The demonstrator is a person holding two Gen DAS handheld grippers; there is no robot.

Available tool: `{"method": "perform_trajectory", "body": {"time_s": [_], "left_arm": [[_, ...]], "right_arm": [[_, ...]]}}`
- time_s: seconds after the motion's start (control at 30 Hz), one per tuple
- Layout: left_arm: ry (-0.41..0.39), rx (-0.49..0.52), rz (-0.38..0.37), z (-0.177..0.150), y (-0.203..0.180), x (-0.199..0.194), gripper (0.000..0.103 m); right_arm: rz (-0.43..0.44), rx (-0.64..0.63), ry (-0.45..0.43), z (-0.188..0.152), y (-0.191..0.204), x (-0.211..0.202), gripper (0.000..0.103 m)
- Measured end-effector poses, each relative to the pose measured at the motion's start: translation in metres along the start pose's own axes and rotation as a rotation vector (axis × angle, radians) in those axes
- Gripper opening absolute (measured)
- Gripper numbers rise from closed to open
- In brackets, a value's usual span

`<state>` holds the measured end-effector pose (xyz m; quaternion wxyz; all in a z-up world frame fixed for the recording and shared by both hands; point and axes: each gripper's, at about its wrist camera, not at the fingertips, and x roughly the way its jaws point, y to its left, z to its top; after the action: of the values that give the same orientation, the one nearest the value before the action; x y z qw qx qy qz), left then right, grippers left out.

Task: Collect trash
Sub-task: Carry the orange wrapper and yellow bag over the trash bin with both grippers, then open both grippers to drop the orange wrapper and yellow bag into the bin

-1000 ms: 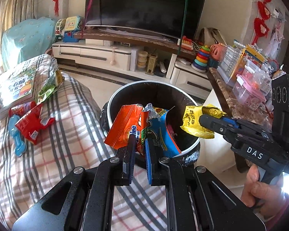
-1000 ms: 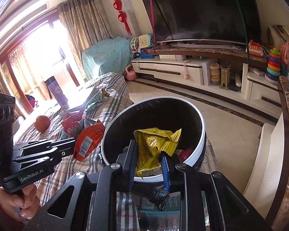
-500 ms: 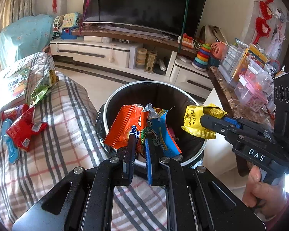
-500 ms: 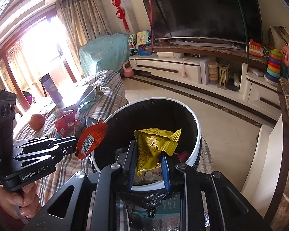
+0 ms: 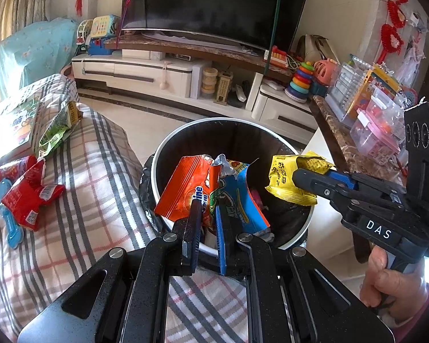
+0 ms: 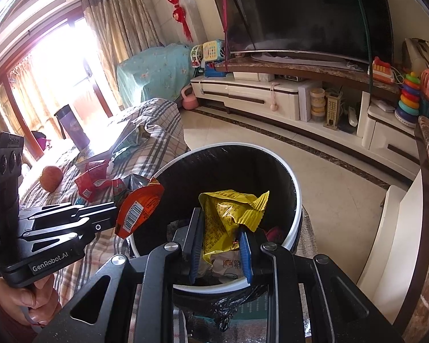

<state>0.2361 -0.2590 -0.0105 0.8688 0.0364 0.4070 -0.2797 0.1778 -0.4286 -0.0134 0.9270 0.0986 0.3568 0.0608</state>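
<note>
1. The left gripper (image 5: pixel 207 217) has its jaws clamped on a bunch of crinkled foil snack wrappers, orange and blue (image 5: pixel 208 191), held over the near rim of the round black bin with a white rim (image 5: pixel 300 231).
2. The right gripper (image 6: pixel 220 245) has its jaws clamped on a crumpled yellow foil snack bag (image 6: pixel 228 220), above the bin's right side.
3. To drop cleanly, I judge each load should sit well inside the rim before the jaws part; the orange wrapper overhangs the bin's left edge.
4. More litter waits on the plaid-covered sofa (image 5: pixel 94 188): a red foil wrapper (image 5: pixel 28 197) and a green snack bag (image 5: pixel 57 131).
</note>
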Motion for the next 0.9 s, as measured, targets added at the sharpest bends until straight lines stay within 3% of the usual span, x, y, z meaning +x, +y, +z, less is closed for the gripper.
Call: {"method": "perform_trajectory", "body": {"time_s": [0.33, 0.43, 0.53, 0.77, 0.83, 0.9], "left_arm": [[0.014, 0.000, -0.012, 0.002, 0.000, 0.009, 0.010], [0.021, -0.006, -0.002, 0.003, 0.003, 0.013, 0.012], [0.033, -0.026, -0.005, 0.001, 0.008, 0.016, 0.019], [0.011, -0.059, 0.014, -0.006, 0.019, 0.004, 0.050], [0.001, -0.066, 0.024, -0.010, 0.022, -0.002, 0.050], [-0.006, -0.081, 0.034, -0.017, 0.028, -0.008, 0.055]], "right_arm": [[-0.009, -0.006, 0.023, 0.005, -0.002, 0.012, 0.024], [-0.010, 0.001, 0.032, 0.005, -0.005, 0.017, 0.031], [0.001, 0.022, 0.050, 0.006, -0.009, 0.021, 0.037], [0.015, 0.049, 0.043, 0.002, -0.010, 0.017, 0.058], [0.016, 0.056, 0.034, 0.001, -0.009, 0.014, 0.060], [0.022, 0.067, 0.019, 0.000, -0.007, 0.009, 0.069]]}}
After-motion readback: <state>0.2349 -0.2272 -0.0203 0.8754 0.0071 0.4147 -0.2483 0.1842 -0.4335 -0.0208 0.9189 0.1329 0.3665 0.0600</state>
